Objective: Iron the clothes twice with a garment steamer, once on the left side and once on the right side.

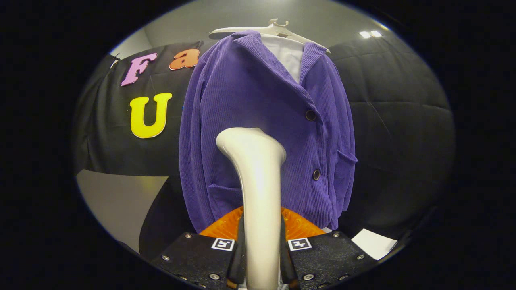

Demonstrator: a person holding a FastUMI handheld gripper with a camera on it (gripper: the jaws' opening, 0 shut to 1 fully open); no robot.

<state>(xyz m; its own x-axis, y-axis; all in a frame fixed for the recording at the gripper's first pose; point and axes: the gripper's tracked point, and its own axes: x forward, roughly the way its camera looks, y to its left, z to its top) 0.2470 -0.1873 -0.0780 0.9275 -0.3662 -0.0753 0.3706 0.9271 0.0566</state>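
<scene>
A purple corduroy jacket (258, 104) hangs on a white hanger (270, 30) with a white lining showing at the collar. It has two dark buttons and patch pockets. My gripper (261, 251) is shut on the handle of a white garment steamer (256, 181), both fingers pressing on it. The steamer rises from between the fingers. Its head sits in front of the jacket's lower left panel, left of the button line; whether it touches the cloth I cannot tell.
Black padded cloth (395, 121) covers the booth wall behind and to the right of the jacket. A grey floor patch (117, 197) lies beyond the left finger, and a white sheet (375, 243) lies beyond the right finger.
</scene>
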